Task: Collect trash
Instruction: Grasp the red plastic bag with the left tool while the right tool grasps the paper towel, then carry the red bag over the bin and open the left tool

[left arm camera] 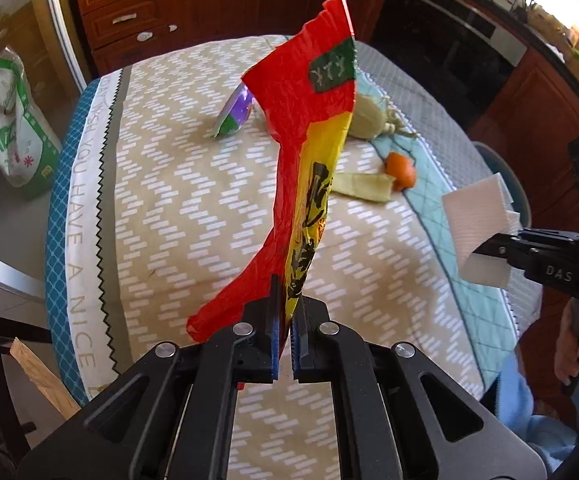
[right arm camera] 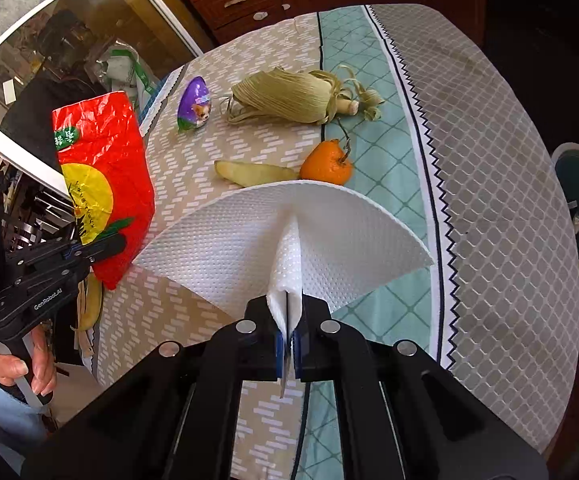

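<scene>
Red wrapper (left arm camera: 301,152), white tissue (right arm camera: 289,232) — both pinched.

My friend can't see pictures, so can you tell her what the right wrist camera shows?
The right gripper is shut on a folded white paper towel, held above a patterned tablecloth. Beyond it lie an orange peel, a corn husk, a pale peel strip and a purple wrapper. At left, the left gripper holds a red and yellow wrapper.

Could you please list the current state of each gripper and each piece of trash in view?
left gripper: shut on red wrapper, held up
right gripper: shut on paper towel, lifted
corn husk: lying on table
purple packet: on table
orange peel: on table
</scene>
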Available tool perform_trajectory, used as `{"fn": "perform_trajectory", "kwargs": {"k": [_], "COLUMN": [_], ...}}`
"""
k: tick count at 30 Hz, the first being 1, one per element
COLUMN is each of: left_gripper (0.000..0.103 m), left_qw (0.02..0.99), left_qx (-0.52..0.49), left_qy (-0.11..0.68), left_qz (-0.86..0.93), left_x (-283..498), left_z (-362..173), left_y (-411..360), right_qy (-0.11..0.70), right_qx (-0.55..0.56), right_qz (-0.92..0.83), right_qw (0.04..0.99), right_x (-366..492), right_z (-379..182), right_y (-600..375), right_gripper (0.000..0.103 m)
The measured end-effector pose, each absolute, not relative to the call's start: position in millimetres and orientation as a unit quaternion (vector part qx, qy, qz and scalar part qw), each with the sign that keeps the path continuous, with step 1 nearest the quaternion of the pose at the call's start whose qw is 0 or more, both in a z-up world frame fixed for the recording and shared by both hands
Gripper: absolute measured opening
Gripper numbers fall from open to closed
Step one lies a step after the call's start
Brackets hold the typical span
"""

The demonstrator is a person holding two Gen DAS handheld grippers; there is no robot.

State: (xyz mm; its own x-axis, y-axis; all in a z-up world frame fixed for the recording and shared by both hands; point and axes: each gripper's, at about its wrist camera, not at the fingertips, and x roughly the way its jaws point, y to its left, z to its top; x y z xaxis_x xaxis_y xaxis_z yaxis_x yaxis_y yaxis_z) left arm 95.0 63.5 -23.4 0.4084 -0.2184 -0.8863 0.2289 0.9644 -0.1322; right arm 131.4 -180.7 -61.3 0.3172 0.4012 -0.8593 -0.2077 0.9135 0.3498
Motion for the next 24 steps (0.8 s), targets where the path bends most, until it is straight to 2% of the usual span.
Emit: {"fn": "perform_trajectory", "kwargs": {"k": [13,24], "left_gripper": [0.004,0.004], "left_qw": [0.833,0.807], "left_qx": [0.013,0.051], "left_qy": [0.51,0.508], "left_qz": [-0.212,-0.296], "left_x": [101,134], "left_z": [12,32], "left_y": [-38,-167], "right_qy": [0.499,0.443], "right_qx": [0.141,0.206], "right_qz": [0.141,0.054], "right_qw": [0.843,0.871], "right_x": [118,106], "right_z": [-25,-4], "right_y": [-280,-411], "right_gripper": [0.003,0.003]}}
